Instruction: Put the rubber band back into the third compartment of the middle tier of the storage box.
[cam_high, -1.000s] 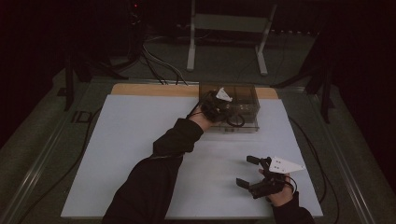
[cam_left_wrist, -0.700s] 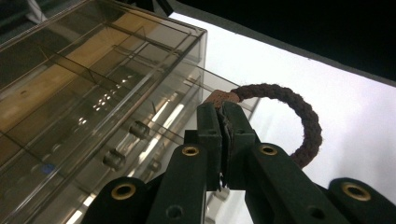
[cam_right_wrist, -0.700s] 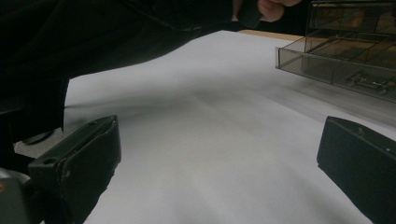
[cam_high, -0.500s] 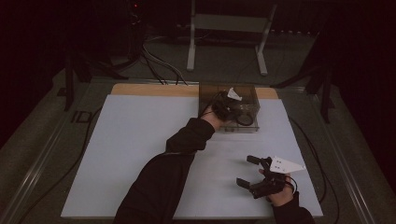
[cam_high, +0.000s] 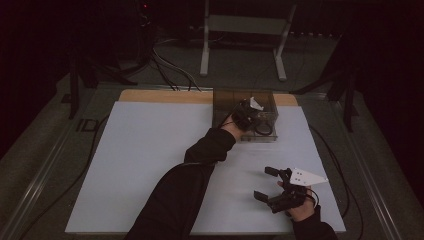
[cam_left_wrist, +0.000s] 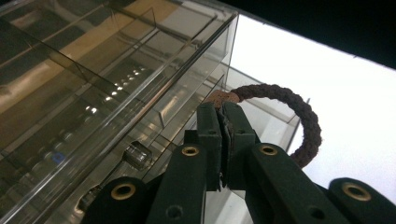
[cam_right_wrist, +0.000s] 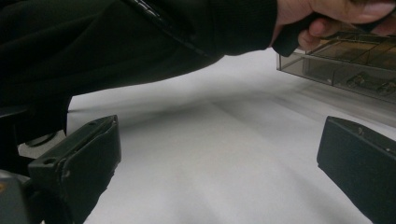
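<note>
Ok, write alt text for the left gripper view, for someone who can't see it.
The left gripper, its two black jaws shut, pinches a dark brown braided cord ring by its tan joint. Just behind and to the left stands a clear smoky plastic organiser box with dividers, on a white table surface.

Clear drawer box at the white mat's far edge, right of centre.

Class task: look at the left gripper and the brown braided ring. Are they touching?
Touching. The left gripper view shows the left gripper with jaws pressed together on the ring, pinching its tan joint, beside the clear box.
</note>
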